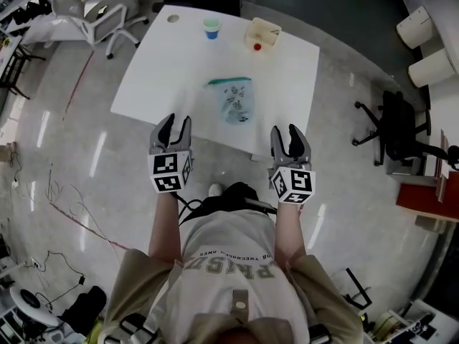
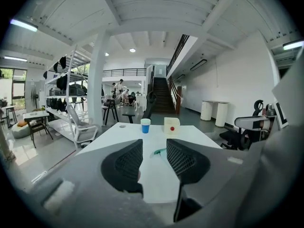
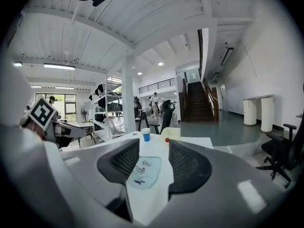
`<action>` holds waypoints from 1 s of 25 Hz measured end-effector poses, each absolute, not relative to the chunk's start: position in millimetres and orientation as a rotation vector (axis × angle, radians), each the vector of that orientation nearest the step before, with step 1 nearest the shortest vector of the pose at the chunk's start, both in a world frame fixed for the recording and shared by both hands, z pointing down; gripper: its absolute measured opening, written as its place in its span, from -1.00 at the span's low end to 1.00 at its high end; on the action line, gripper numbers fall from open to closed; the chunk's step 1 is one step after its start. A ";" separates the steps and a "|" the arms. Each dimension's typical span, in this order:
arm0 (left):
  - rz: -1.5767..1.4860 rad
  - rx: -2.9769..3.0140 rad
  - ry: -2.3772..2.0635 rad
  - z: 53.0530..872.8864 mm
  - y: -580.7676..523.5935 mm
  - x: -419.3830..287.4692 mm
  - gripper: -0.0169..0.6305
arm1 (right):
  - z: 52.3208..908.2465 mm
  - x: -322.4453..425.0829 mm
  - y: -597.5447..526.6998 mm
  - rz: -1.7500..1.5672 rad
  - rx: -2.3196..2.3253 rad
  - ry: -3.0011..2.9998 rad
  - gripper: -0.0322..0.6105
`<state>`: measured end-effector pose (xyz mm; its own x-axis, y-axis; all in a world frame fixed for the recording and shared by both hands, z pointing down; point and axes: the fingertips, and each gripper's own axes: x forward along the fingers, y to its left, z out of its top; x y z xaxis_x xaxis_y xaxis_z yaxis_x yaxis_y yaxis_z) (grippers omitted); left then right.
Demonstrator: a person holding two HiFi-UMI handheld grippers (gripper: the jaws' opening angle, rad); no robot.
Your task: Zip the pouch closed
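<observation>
A clear teal-tinted pouch [image 1: 232, 100] with small dark prints lies flat in the middle of the white table [image 1: 158, 84]. It also shows in the right gripper view as the pouch [image 3: 142, 170], and only its teal edge [image 2: 159, 152] peeks between the jaws in the left gripper view. My left gripper [image 1: 175, 126] hovers at the table's near edge, left of the pouch, open and empty. On the other side my right gripper [image 1: 290, 135] is held just off the near edge, right of the pouch, also open with nothing in it.
A blue and white cup [image 1: 211, 28] and a cream box with a red dot [image 1: 262, 33] stand at the table's far side. An office chair [image 1: 97, 14] is at the far left, a black chair [image 1: 396, 124] at the right. Cables [image 1: 64, 213] trail on the glossy floor.
</observation>
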<state>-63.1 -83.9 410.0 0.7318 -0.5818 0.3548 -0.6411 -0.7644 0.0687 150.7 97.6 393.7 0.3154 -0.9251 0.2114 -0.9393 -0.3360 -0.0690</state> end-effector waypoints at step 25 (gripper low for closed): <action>0.692 2.570 -1.093 470.0 -152.6 32.2 -0.44 | 436.1 256.9 -28.4 0.486 2.278 -1.993 -0.36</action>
<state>32.2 -152.6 470.0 0.6028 -0.6038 0.5216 -0.7296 -0.6817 0.0542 256.9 -28.4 436.1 0.1058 -0.9528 0.2845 -0.9768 -0.1532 -0.1498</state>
